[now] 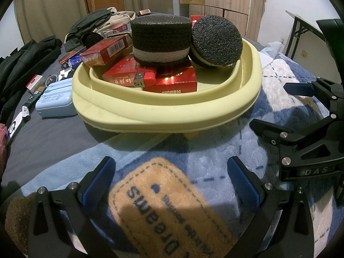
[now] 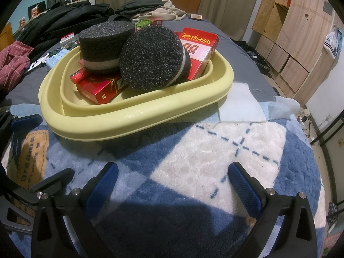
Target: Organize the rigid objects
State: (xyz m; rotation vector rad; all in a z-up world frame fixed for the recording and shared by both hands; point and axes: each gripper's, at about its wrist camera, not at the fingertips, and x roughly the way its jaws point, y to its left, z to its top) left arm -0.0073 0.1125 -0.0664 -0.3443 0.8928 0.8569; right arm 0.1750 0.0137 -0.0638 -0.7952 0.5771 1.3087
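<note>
- Basin (image 1: 167, 116) (pale yellow, oval) sits on the bed, straight ahead of both grippers; long axis runs roughly left-right across both views.
- Inside: two sponges, one flat (image 1: 161, 40) on the red boxes (image 1: 172, 81), one (image 1: 217, 40) tilted on edge against it, leaning toward the right rim.
- Left gripper (image 1: 172, 185): jaws apart, empty, hovering over the blanket (image 2: 215, 161).
- Right gripper (image 2: 172, 187): jaws apart, empty, same standoff (also visible at the right of the left view).
- Neither looks clearly nearer; tilted sponge lies toward the right gripper's side, so I'd guess right arm for it.
- More boxes (image 1: 34, 83) and a blue case (image 1: 54, 103) loose on the grey sheet left of the basin, nearer the left gripper.
- Surface: soft plush blanket, likely unsteady footing.
- Room: bedroom, clothes (image 2: 64, 19) heaped at the back, wooden cabinets (image 2: 301, 32) on the right.
</note>
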